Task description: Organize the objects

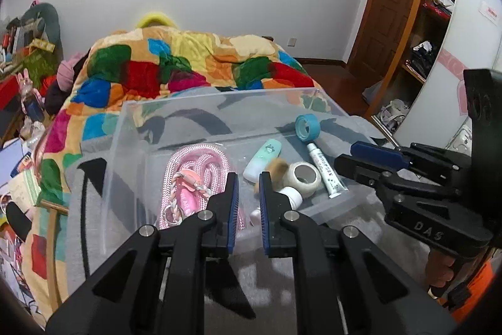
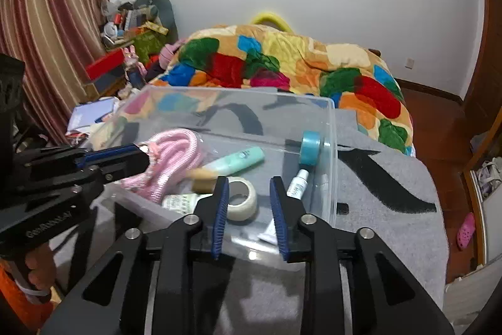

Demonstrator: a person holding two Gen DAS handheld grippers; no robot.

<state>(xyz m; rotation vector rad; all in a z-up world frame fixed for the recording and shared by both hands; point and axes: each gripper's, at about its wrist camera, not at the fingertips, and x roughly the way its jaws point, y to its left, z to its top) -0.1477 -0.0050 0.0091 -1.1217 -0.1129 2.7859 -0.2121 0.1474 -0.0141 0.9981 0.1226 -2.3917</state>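
A clear plastic bin sits on a grey blanket on the bed. Inside lie a pink rope bundle, a mint bottle, a blue tape roll, a white tape roll, a white tube, a tan puff and a small white bottle. My left gripper is open and empty at the bin's near left. My right gripper is open and empty over the bin's near edge.
A colourful quilt covers the far bed. The grey blanket lies under the bin. Clutter is piled at the left. A wardrobe stands at the right. A pink slipper lies on the floor.
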